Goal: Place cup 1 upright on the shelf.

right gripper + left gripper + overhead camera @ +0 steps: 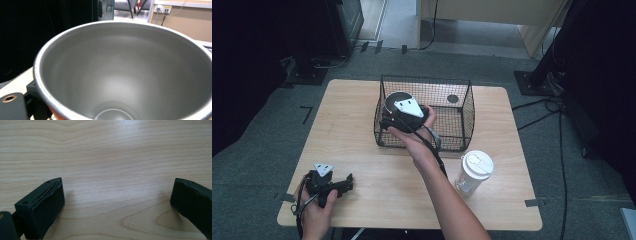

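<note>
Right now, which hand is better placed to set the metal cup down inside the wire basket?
Right. The right gripper holds the metal cup at the wire basket; the left gripper rests open, far off.

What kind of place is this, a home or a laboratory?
Probably a lab or recording room: a bare wooden table on grey carpet, black equipment stands with trailing cables, and wall sockets behind.

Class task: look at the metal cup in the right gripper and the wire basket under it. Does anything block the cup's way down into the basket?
Nothing visible does. The right gripper holds the metal cup over the left part of the wire basket, which is open on top. The small dark disc lies on the basket floor toward its far right, off to the side of the cup.
</note>
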`<state>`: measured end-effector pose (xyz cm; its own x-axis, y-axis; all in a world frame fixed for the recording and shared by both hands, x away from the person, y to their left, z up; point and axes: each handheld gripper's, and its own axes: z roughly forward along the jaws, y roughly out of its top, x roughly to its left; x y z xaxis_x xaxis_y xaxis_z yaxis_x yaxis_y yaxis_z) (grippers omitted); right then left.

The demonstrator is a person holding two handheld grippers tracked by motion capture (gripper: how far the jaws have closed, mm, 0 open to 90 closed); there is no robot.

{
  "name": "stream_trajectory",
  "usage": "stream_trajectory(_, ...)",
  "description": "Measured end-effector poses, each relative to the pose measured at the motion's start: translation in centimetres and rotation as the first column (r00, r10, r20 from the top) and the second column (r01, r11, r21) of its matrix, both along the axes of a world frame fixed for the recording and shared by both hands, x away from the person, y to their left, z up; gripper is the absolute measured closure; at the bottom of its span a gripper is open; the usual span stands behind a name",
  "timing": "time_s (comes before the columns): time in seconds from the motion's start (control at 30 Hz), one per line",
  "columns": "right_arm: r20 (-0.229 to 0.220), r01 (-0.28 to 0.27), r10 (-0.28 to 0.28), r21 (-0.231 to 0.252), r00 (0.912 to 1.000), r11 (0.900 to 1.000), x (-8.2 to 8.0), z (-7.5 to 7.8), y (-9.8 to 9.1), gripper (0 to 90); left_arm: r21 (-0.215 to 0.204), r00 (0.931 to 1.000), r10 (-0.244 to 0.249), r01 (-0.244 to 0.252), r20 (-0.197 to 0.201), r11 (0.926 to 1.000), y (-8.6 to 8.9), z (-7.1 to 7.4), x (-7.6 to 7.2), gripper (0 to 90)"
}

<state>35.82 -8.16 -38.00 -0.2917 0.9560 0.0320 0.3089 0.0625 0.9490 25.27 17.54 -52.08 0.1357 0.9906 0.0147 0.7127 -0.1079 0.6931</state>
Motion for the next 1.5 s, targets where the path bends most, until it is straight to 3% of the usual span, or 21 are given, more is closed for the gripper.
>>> stream_trajectory(0.3,-0.007,0.030,-0.029,0.008,0.9995,0.9995,2.3,-0.5,0.8,7.4,0.000,1.0000,0.000,0.000,0.000,1.0000,0.0,0.0,0.0,0.0)
stream_trajectory(0.53,-0.028,0.030,-0.030,-0.009,0.9992,0.9995,3.8,-1.7,1.6,7.3,0.000,1.0000,0.000,0.000,0.000,1.0000,0.0,0.0,0.0,0.0)
stream_trajectory(0.97,-0.099,0.048,-0.051,-0.029,0.9937,0.9984,6.2,-4.0,1.6,7.1,0.000,1.0000,0.000,0.000,-0.001,1.0000,0.0,0.0,0.0,0.0)
stream_trajectory(1.33,-0.124,0.056,-0.061,-0.049,0.9904,0.9973,7.1,-4.0,1.8,7.0,-0.001,1.0000,0.000,0.000,0.000,1.0000,0.0,0.0,0.0,0.0)
stream_trajectory(1.5,-0.135,0.061,-0.064,-0.025,0.9888,0.9978,7.9,-3.7,2.0,7.0,0.000,1.0000,-0.001,0.001,-0.002,1.0000,0.0,0.0,0.0,0.0)
